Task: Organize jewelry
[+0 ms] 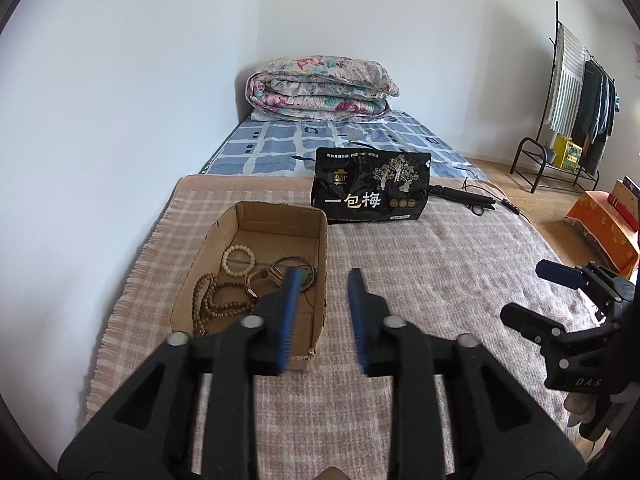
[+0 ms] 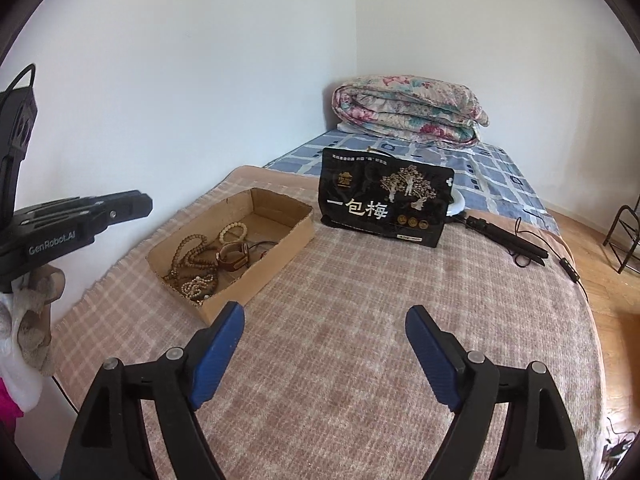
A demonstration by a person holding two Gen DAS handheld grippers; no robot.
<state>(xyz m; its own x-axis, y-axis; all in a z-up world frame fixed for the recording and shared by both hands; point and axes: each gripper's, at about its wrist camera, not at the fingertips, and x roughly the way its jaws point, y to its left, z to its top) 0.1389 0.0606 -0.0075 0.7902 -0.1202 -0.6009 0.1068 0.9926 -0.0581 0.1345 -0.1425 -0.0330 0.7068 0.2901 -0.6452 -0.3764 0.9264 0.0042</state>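
Observation:
A shallow cardboard box (image 1: pixel 316 240) (image 2: pixel 280 250) lies on a pink plaid blanket. In it are a cream bead bracelet (image 1: pixel 239 261) (image 2: pixel 233 231), brown bead strands (image 1: pixel 212 300) (image 2: pixel 192 254), and a brown band with thin bangles (image 1: pixel 280 274) (image 2: pixel 234 260). My left gripper (image 1: pixel 324 276) is open and empty, hovering over the box's right wall. It also shows in the right wrist view (image 2: pixel 132 204). My right gripper (image 2: pixel 325 314) is open and empty above the blanket, right of the box. It also shows in the left wrist view (image 1: pixel 532 292).
A black snack bag (image 1: pixel 370 186) (image 2: pixel 386 202) stands behind the box. A black folded tripod with cable (image 1: pixel 468 196) (image 2: pixel 508 242) lies right of it. A folded floral quilt (image 1: pixel 320 90) (image 2: pixel 412 110) sits on the bed. A clothes rack (image 1: pixel 576 112) stands on the wooden floor.

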